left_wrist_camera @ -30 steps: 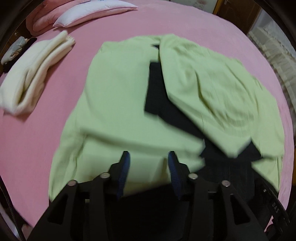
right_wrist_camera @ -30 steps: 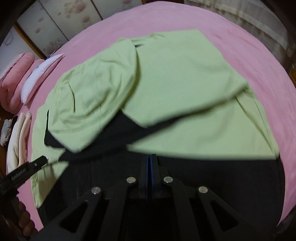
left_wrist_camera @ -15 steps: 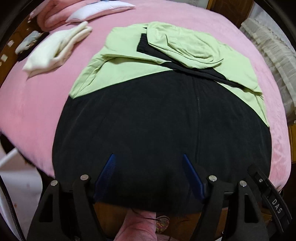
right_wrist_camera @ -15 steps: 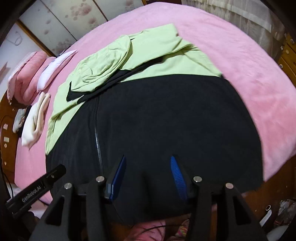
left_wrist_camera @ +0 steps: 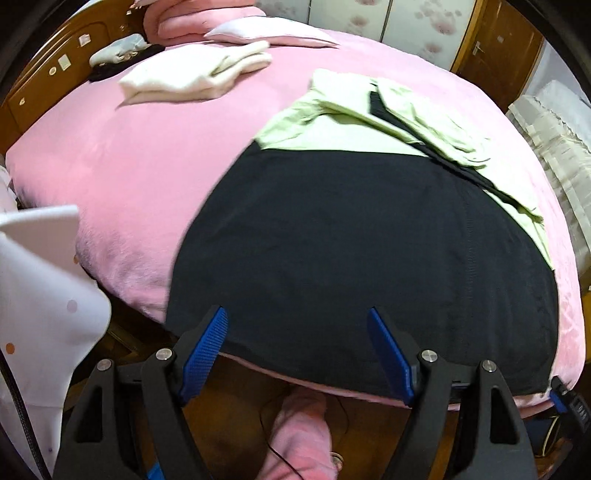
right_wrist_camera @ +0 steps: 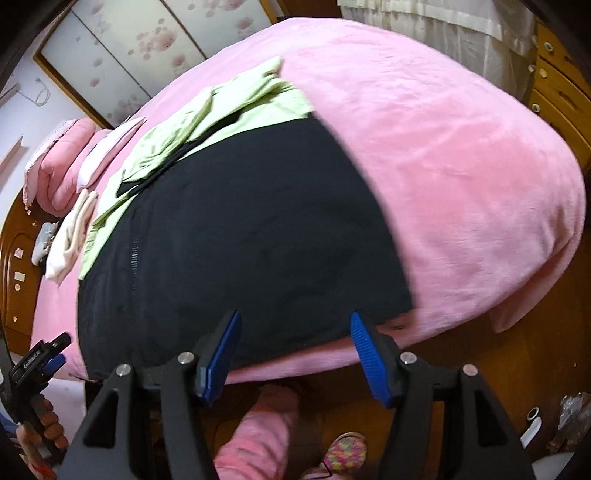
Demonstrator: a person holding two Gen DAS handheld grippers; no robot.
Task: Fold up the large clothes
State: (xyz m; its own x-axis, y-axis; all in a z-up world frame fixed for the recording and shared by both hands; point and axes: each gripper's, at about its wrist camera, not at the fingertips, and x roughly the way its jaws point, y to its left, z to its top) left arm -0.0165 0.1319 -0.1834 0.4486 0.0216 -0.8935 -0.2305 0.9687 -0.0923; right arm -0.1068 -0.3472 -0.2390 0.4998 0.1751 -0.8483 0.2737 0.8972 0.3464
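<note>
Lying flat on the pink bed (left_wrist_camera: 140, 155), the black-and-green jacket (left_wrist_camera: 332, 236) covered the near half of the bedspread, its black hem reaching the bed's near edge. The green upper part, with its hood (right_wrist_camera: 173, 136) bunched on top, lay on the side of the jacket farther from the tongs. A zip line ran along the black panel.

Left tongs (left_wrist_camera: 297, 349) hung above the jacket's hem, blue pads wide apart and nothing between them. Right tongs (right_wrist_camera: 293, 350) hung over the same hem, jaws still spreading, also empty and clear of the cloth. The left tongs also showed at the lower left of the right wrist view, gripped by a hand (right_wrist_camera: 40, 432).

A folded cream garment (left_wrist_camera: 195, 74) sat beyond the jacket, towards the pillows (left_wrist_camera: 266, 31) and the wooden headboard (left_wrist_camera: 48, 77). A pink-trousered leg (right_wrist_camera: 258, 439) stood below the bed's near edge.
</note>
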